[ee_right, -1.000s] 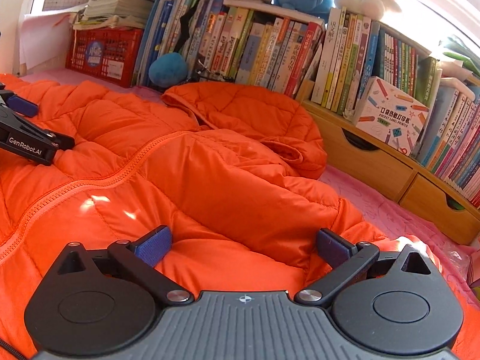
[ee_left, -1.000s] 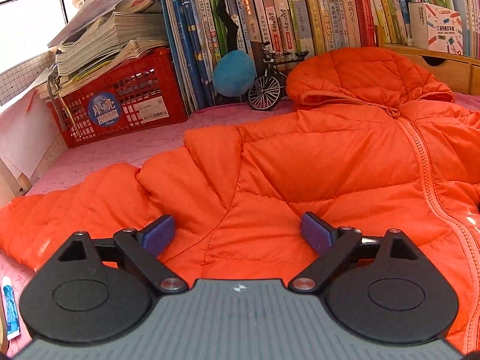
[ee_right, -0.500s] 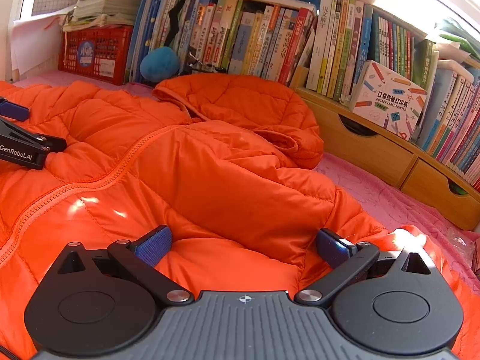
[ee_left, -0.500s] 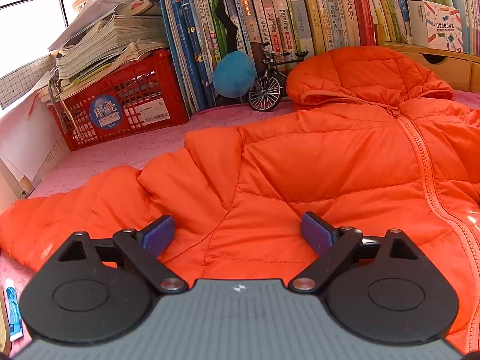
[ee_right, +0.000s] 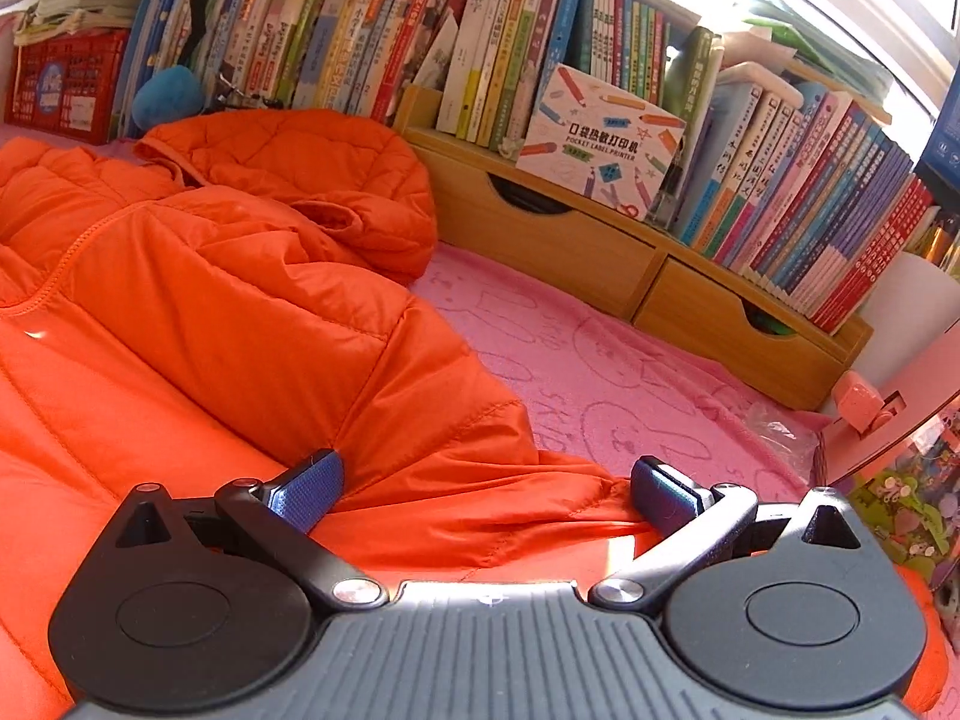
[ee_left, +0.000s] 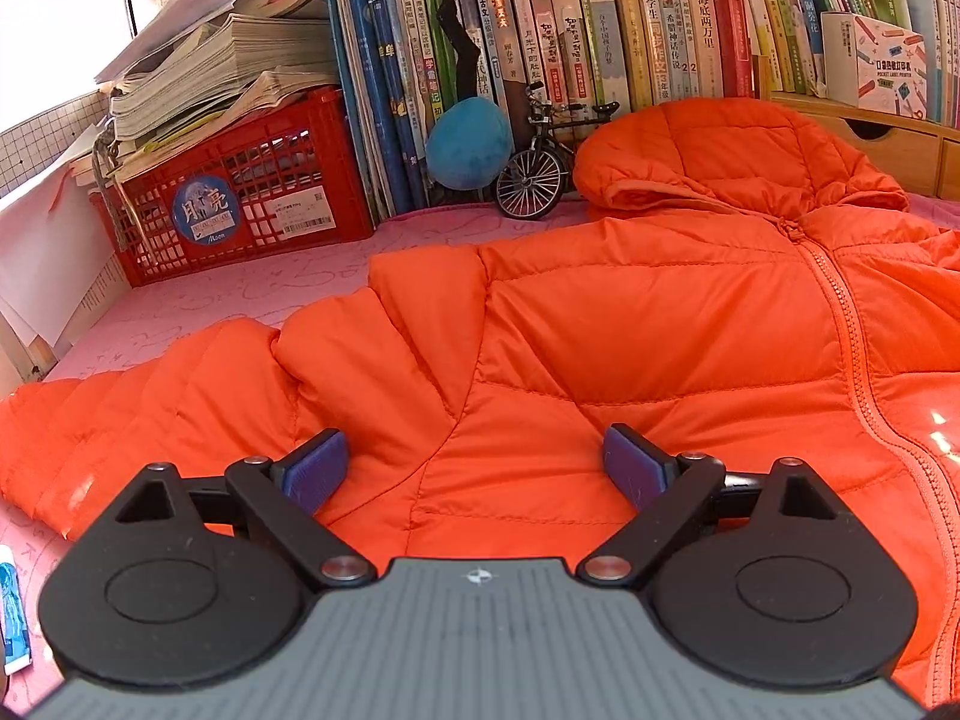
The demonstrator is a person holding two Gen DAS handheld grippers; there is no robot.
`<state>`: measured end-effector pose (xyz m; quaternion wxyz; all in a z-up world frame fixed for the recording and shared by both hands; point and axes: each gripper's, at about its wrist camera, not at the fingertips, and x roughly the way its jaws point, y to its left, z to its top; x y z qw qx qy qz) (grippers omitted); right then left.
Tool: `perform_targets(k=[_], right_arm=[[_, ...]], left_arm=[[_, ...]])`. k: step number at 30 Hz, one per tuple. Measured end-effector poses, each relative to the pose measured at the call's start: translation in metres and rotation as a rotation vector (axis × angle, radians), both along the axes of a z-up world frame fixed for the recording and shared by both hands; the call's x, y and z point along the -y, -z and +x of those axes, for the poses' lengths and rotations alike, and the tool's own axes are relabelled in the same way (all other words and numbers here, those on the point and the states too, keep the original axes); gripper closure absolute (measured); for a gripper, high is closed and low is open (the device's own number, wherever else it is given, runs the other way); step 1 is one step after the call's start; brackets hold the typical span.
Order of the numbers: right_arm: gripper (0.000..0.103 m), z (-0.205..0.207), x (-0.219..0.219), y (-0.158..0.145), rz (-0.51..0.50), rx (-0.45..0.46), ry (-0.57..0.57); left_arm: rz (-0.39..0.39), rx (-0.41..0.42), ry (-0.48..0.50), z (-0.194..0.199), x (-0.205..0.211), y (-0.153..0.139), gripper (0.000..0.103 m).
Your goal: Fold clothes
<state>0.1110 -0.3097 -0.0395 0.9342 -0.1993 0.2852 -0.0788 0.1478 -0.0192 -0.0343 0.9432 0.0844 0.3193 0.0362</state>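
Left hand-held gripper point(ee_left: 474, 468): jaws spread wide, holding nothing, hovering low over the orange down jacket point(ee_left: 660, 330) near the armpit, where the left sleeve point(ee_left: 150, 396) runs off toward 9 o'clock. Right hand-held gripper point(ee_right: 486, 489): also wide, empty, w/ the rumpled right sleeve point(ee_right: 480, 492) lying between its pads point(ee_right: 309, 489); can't tell if they touch the fabric.

Jacket lies front up on the pink desk point(ee_right: 600, 348), zipper point(ee_left: 840, 324) closed, hood point(ee_left: 738, 150) at 12 o'clock toward the row of books point(ee_left: 600, 30). Red crate point(ee_left: 240, 198), blue plush ball point(ee_left: 468, 144) and model bicycle point(ee_left: 540, 162) stand beyond it, approx. 11–12 o'clock.

Step, as I read it: start of the fold, sleeves not yet brought in. Next move prob. calls for closing each gripper on a sleeve and carrying it across the chest. Fabric looks puffy and slick, so a deep bite is needed.
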Motion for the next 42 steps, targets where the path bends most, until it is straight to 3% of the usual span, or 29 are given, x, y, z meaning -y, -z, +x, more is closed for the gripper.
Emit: perform_targets(k=[2,7,19,22,27,32,35,42], right_arm=[[0.001,-0.001,0.007,0.004,-0.043,0.009,0.032],[0.001,-0.002,0.039,0.005,0.02,-0.007,0.107],[0.0,-0.005,0.032,0.001,-0.141,0.037,0.224],[0.001,-0.02,0.018,-0.013,-0.067,0.137,0.208],[0.001,-0.029,-0.019,-0.039,0.294,0.109,-0.094],[0.001,-0.018,-0.057,-0.041,0.697,-0.086,-0.431],[0.001,-0.013,-0.074,-0.035,0.698,-0.14,-0.441],[0.001,0.0,-0.059,-0.015,0.481,-0.154,-0.198]], left_arm=[[-0.004,-0.001,0.0,0.0,-0.001,0.0,0.009],[-0.011,-0.002,0.001,0.0,-0.002,0.0,0.009],[-0.02,-0.004,0.002,0.001,-0.002,0.0,0.009],[-0.021,-0.004,0.001,0.001,-0.002,0.0,0.009],[-0.022,-0.004,0.0,0.001,-0.001,-0.001,0.009],[-0.024,-0.004,-0.001,0.001,-0.001,-0.001,0.009],[-0.029,-0.005,-0.001,0.001,-0.002,-0.001,0.009],[-0.047,-0.009,-0.001,0.002,-0.004,-0.001,0.009]])
